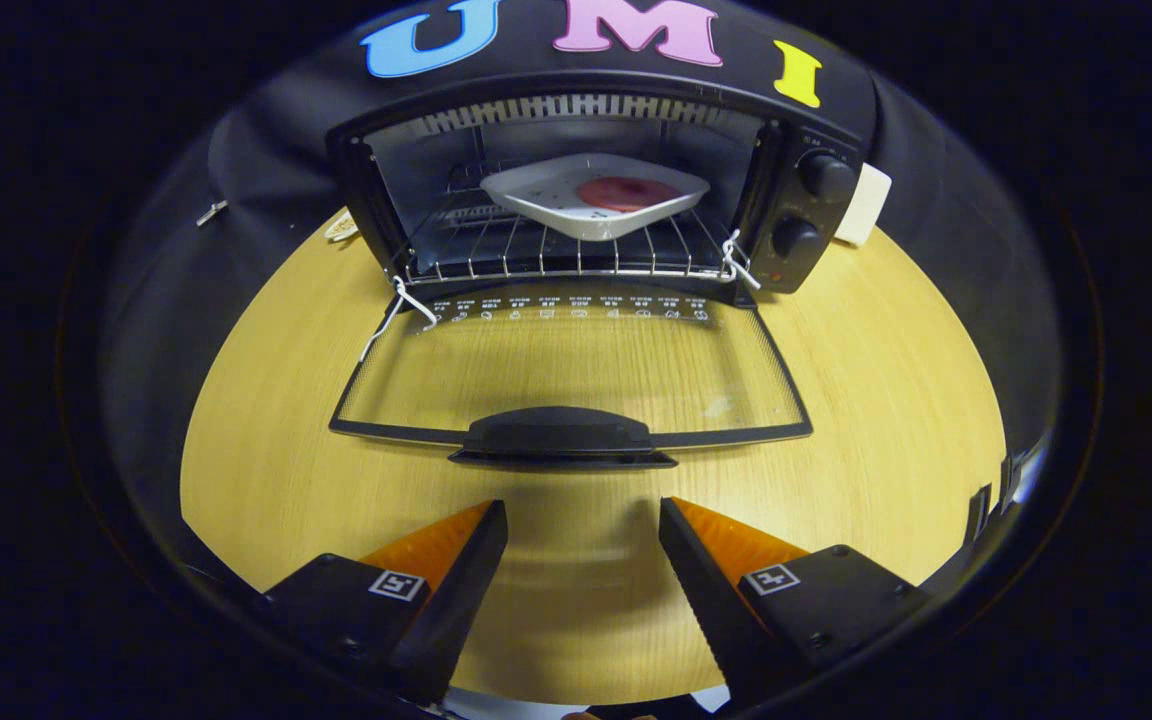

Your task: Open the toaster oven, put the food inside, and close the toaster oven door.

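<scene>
A black toaster oven (816, 215) stands at the far side of the wooden table (886, 400). Its glass door (576, 370) hangs fully down and lies flat over the table, with the black handle (561, 436) on the edge nearest me. Inside, on the wire rack (496, 255), rests a white square plate (556, 200) carrying a round red piece of food (626, 192). My gripper (583, 510) hovers above the table just short of the door handle. Its fingers are open and nothing lies between them.
Two black knobs (824, 176) sit on the oven's right panel. A white box (866, 205) stands behind the oven on the right. A small pale object (341, 228) lies left of the oven. Black cloth surrounds the table.
</scene>
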{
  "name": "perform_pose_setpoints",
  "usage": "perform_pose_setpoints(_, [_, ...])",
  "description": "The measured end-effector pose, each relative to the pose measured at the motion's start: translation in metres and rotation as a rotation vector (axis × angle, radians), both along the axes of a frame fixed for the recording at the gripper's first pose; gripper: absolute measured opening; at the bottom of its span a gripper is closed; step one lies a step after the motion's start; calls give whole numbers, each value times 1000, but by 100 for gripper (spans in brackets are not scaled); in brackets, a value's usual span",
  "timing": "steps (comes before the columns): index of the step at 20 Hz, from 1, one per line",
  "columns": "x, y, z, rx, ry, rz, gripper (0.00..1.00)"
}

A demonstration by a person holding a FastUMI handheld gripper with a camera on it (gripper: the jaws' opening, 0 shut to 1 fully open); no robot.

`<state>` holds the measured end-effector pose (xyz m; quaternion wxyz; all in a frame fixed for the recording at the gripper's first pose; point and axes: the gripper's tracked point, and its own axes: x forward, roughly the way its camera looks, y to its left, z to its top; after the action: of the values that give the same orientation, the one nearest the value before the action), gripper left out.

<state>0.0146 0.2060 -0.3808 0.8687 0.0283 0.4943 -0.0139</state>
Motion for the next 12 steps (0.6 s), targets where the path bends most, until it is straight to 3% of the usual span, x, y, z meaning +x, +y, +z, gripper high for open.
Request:
perform_pose_setpoints(7, [19,1,-4,-29,-13,-56,99])
perform_pose_setpoints(12, [20,2,-1,-26,-12,-11,99])
